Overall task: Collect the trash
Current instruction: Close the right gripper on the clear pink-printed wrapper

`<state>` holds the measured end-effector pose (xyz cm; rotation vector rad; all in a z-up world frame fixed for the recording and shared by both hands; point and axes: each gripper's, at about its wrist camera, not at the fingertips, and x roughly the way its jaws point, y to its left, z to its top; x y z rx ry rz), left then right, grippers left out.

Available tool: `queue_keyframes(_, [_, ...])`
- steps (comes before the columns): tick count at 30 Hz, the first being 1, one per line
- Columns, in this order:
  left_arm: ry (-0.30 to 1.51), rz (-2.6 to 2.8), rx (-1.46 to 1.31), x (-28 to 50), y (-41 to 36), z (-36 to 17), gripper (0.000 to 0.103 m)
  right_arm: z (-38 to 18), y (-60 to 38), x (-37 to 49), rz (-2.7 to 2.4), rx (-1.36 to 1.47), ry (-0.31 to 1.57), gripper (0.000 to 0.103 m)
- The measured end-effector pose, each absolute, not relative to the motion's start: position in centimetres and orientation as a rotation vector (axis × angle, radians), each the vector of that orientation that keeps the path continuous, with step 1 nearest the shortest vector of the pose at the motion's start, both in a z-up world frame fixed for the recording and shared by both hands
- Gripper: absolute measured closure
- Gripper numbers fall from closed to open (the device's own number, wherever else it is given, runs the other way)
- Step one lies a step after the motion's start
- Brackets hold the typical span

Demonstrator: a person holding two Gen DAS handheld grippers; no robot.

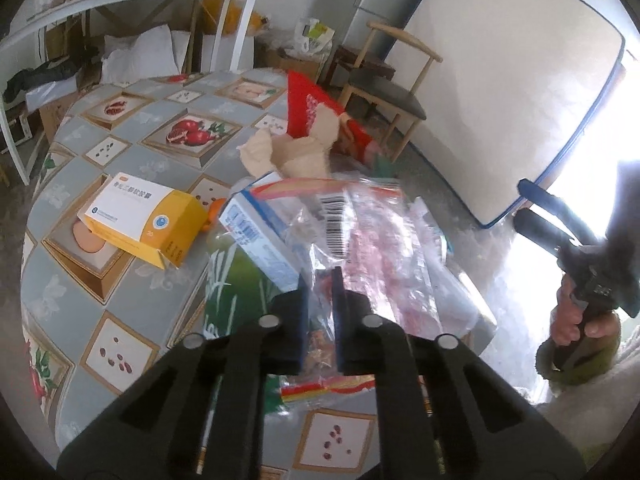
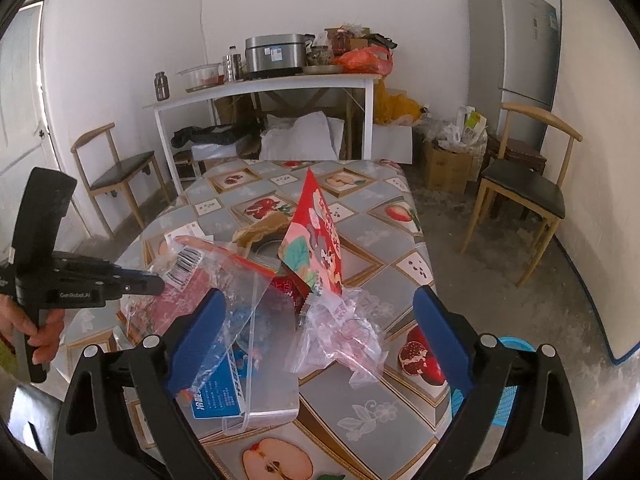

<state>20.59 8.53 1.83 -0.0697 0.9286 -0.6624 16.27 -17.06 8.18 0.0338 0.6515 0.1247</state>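
Observation:
My left gripper [image 1: 321, 292] is shut on the near edge of a clear plastic bag [image 1: 360, 232] with a barcode and pink print. The right wrist view shows the same grip from the side: the left gripper [image 2: 158, 284] pinches the bag [image 2: 180, 280] at the table's left. Under the bag lies a blue-and-white carton [image 1: 256, 236] [image 2: 224, 392]. My right gripper [image 2: 320, 300] is open above a crumpled pink-printed plastic wrapper [image 2: 344, 332], and it holds nothing. A red snack bag [image 2: 320, 240] stands upright behind the wrapper. In the left wrist view the right gripper [image 1: 528, 206] hangs off to the right.
A yellow-and-white medicine box [image 1: 140, 220] and crumpled beige paper [image 1: 288, 152] lie on the fruit-patterned table [image 1: 120, 128]. A blue basket [image 2: 508, 396] sits low by the table's right edge. A wooden chair [image 2: 520, 188] stands to the right, another chair [image 2: 116, 168] to the left.

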Motion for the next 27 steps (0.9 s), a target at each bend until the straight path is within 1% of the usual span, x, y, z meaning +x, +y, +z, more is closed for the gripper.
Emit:
queue_keyframes(2, [0.904, -0.647, -0.076, 19.6, 8.7, 2.4, 0.1, 8.4, -17.4, 15.9, 0.114, 0.032, 0.641, 0.011])
queue_keyframes(6, [0.874, -0.615, -0.146, 17.9, 9.8, 3.4, 0.1, 8.7, -18.4, 15.4, 0.09, 0.043, 0.621, 0.013])
queue_keyframes(10, [0.832, -0.587, -0.244, 15.7, 11.0, 4.0, 0.1, 8.4, -19.9, 15.6, 0.078, 0.072, 0.643, 0.018])
queue_keyframes(15, [0.769, -0.54, -0.332, 13.2, 11.9, 4.1, 0.1, 6.9, -20.7, 16.6, 0.159, 0.133, 0.727, 0.024])
queue_keyframes(19, [0.736, -0.499, -0.371, 12.0, 12.2, 3.9, 0.1, 5.1, -20.4, 17.3, 0.181, 0.049, 0.764, 0.032])
queue_keyframes(22, [0.725, -0.468, -0.375, 11.3, 12.2, 3.6, 0.1, 3.3, -20.6, 18.5, 0.219, -0.012, 0.815, 0.033])
queue_keyframes(27, [0.741, -0.461, -0.381, 10.7, 12.0, 3.0, 0.1, -0.2, -23.0, 22.8, 0.286, 0.138, 0.964, 0.033])
